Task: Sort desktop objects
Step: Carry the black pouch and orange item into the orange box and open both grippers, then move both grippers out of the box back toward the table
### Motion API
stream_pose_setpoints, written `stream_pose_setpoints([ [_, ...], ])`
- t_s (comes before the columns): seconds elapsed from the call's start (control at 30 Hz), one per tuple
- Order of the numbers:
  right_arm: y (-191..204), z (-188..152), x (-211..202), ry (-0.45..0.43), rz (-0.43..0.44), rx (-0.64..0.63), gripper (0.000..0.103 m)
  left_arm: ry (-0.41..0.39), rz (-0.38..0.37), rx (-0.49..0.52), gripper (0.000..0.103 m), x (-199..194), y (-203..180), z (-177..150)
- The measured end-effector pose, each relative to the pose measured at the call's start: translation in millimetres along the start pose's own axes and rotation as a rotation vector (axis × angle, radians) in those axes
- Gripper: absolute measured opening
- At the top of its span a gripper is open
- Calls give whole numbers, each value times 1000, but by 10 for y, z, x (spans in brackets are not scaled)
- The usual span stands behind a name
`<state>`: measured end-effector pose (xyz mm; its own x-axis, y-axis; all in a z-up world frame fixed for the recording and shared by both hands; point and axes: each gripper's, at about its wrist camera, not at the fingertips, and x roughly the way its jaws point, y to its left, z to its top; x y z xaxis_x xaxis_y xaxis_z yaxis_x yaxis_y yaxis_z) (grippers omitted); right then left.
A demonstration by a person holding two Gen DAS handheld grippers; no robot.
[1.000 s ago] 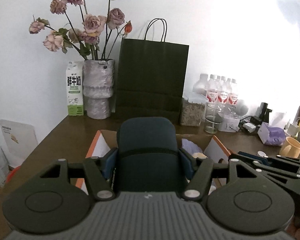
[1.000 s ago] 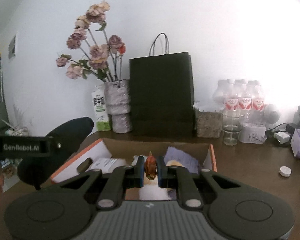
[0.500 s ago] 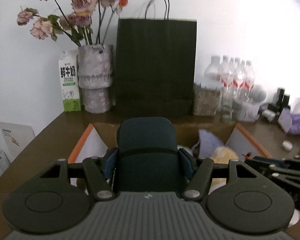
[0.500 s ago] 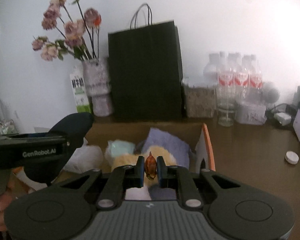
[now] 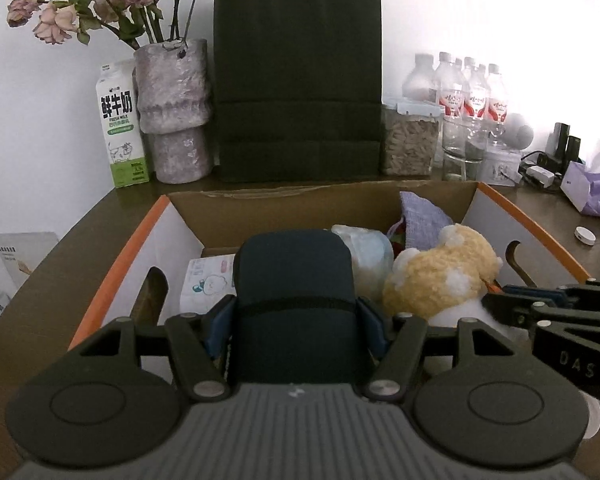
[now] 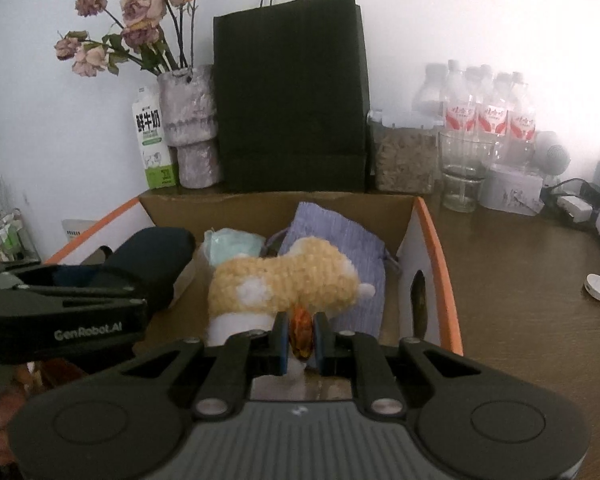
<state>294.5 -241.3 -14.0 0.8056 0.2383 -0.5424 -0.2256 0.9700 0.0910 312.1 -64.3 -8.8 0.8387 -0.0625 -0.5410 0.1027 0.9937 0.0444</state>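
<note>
My left gripper (image 5: 296,318) is shut on a dark blue rounded case (image 5: 294,272), gripped at its sides by the blue pads. It hangs over the left half of an open cardboard box (image 5: 120,264) with orange edges. My right gripper (image 6: 302,340) is shut on a small orange-brown object (image 6: 300,324), just above a yellow plush toy (image 6: 284,280) inside the box (image 6: 436,248). A purple knitted pouch (image 6: 340,232), a light blue packet (image 6: 232,244) and a white tissue pack (image 5: 208,284) also lie in the box. The two grippers are side by side.
Behind the box stand a black paper bag (image 5: 298,80), a vase of dried roses (image 5: 172,108), a milk carton (image 5: 120,124), a grain jar (image 5: 410,140), a glass (image 6: 462,176) and several water bottles (image 5: 472,96). A white cap (image 6: 598,287) lies on the brown table at right.
Both grippers have sunk and moved forward over the box, so its contents now fill the lower view. Both grips are unchanged.
</note>
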Motion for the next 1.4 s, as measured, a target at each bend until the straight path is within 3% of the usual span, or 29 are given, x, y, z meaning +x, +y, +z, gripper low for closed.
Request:
stream_pose_setpoints([
  [0.4,-14,10,-14,-15,4,4,18,-7,-2,-5,70,-11,-1,-3],
  [0.47,-15,18,-34,-20,0,2,33,-28,-8,-1,73,-53,0,12],
  [0.5,-18,24,-47,-27,1,2,38,-45,-9,3,81,-85,-7,21],
  [0.57,-13,35,-91,-46,9,1,63,-73,2,7,88,-143,-15,36],
  [0.63,-3,52,-149,-71,3,-4,70,-92,20,7,91,-188,-7,56],
  [0.7,-7,72,-203,-95,-5,3,82,-100,44,-8,103,-215,16,77],
  [0.77,-33,96,-252,-117,-3,20,96,-118,52,-25,103,-244,53,90],
  [0.83,-56,109,-282,-130,6,39,103,-119,36,-45,103,-255,90,93],
  [1.4,127,268,-666,-194,6,-3,103,-247,58,-56,103,-789,141,259],
])
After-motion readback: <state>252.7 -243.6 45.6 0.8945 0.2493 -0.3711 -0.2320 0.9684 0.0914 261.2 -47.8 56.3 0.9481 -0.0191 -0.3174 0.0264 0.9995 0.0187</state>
